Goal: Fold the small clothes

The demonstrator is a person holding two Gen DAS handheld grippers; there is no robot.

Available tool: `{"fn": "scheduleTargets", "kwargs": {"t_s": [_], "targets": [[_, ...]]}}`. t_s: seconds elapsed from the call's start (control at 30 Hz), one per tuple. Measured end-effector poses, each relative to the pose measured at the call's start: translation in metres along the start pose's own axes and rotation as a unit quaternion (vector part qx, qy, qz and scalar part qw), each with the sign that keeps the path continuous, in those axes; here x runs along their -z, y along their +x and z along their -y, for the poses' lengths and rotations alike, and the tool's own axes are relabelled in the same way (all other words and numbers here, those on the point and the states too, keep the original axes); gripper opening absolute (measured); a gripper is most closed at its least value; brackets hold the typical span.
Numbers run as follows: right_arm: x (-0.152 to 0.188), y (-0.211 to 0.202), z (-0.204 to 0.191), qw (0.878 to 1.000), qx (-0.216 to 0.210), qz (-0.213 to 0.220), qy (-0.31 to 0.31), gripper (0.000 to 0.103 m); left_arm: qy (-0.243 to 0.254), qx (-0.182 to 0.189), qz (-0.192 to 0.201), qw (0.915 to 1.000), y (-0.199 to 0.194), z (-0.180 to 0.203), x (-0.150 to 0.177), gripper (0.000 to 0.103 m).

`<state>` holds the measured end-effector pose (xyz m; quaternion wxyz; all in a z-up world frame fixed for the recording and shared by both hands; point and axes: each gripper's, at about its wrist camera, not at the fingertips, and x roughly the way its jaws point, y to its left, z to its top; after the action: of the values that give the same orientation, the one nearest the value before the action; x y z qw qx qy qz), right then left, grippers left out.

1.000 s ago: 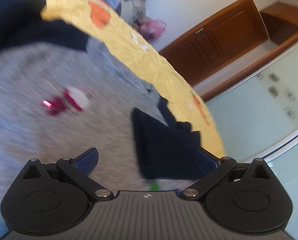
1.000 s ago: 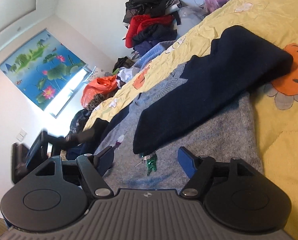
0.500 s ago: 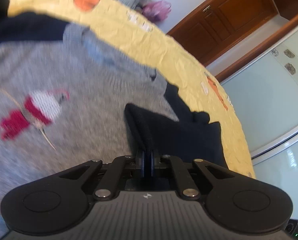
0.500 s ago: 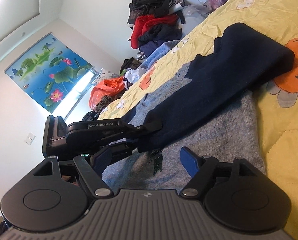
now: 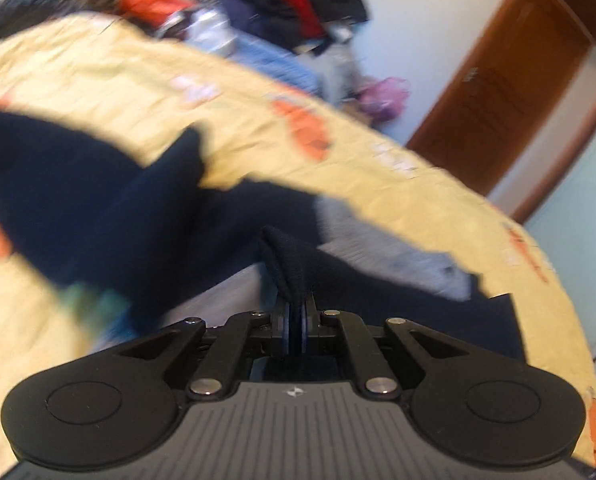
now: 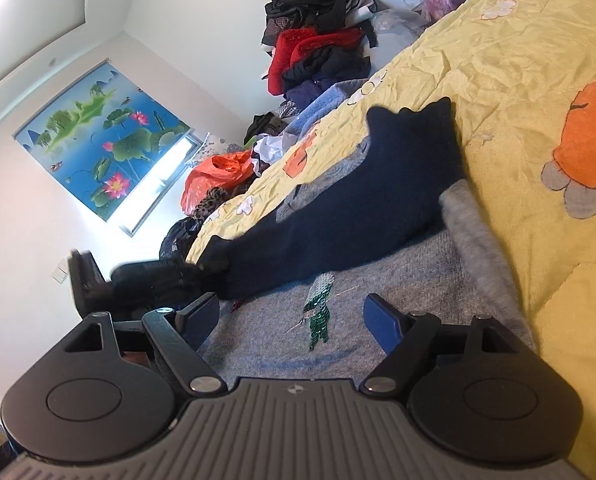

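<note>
Between the left tongs' (image 5: 295,326) closed jaws sat a pinch of navy sleeve (image 6: 337,216), now lifted across the grey sweater (image 6: 377,280), where a second ago it lay flat; the fold was under way. The right tongs (image 6: 294,316) gaped wide, empty, just before the sweater's hem

grey sweater (image 6: 409,280) on yellow bedspread (image 6: 497,80)

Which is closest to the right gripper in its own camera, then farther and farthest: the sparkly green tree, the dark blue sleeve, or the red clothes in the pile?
From the right gripper:
1. Sparkly green tree, between the fingers.
2. Dark blue sleeve, just beyond, across the grey sweater.
3. Red clothes, far back, past the yellow bedspread.
</note>
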<state>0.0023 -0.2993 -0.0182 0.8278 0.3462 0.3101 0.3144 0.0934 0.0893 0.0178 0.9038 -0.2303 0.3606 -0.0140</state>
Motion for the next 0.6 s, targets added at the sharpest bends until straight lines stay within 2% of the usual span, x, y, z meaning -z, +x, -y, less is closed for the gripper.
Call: {"fn": "scheduleTargets", "kwargs": {"t_s": [0.1, 0.23, 0.4, 0.53, 0.6], "targets": [[0.000, 0.001, -0.001, 1.000, -0.001, -0.001, -0.002, 0.082, -0.011, 0.004, 0.003, 0.9999, -0.004, -0.020, 0.014, 0.005], [0.000, 0.002, -0.001, 1.000, -0.003, -0.001, -0.006, 0.084, -0.025, 0.015, 0.014, 0.9995, -0.018, -0.021, 0.023, 0.005], [0.000, 0.004, -0.001, 1.000, -0.005, -0.004, -0.011, 0.086, -0.030, 0.017, 0.006, 0.9994, -0.025, -0.023, 0.032, 0.005], [-0.004, 0.007, -0.024, 0.998, 0.046, -0.014, -0.042, 0.088, -0.019, 0.023, 0.017, 0.9994, -0.023, -0.028, 0.042, 0.005], [-0.014, 0.009, -0.048, 0.995, 0.047, 0.011, -0.085, 0.088, -0.029, 0.030, 0.024, 0.9988, -0.022, -0.032, 0.045, 0.005]]}}
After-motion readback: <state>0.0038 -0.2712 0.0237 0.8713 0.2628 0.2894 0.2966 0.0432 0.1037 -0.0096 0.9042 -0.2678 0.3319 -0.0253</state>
